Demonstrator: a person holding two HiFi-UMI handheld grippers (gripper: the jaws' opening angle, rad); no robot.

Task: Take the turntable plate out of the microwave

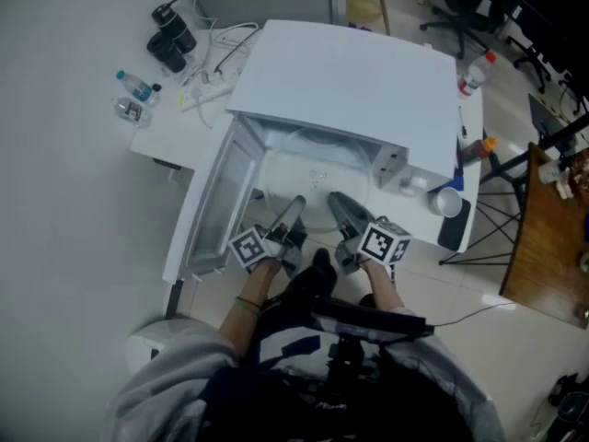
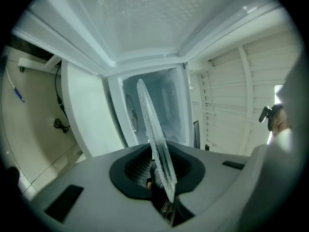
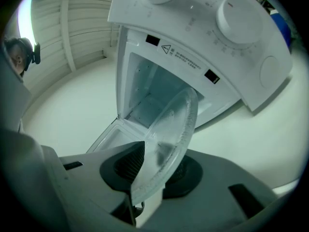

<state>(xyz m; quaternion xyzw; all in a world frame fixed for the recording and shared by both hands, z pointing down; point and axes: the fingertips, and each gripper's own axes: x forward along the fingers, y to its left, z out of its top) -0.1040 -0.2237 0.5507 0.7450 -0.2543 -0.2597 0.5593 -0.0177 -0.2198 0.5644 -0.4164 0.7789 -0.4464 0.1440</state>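
- The glass turntable plate is held tilted at the open mouth of the microwave, by the near edge of the table.
- The left gripper and the right gripper are each clamped on the plate's rim.
- The smooth glass could be lost if the grippers are drawn back unevenly.
- The rim could be knocked against the open door or the cavity frame, and the plate dropped.

Left claw and right claw reach forward side by side, both clamped on the turntable plate.
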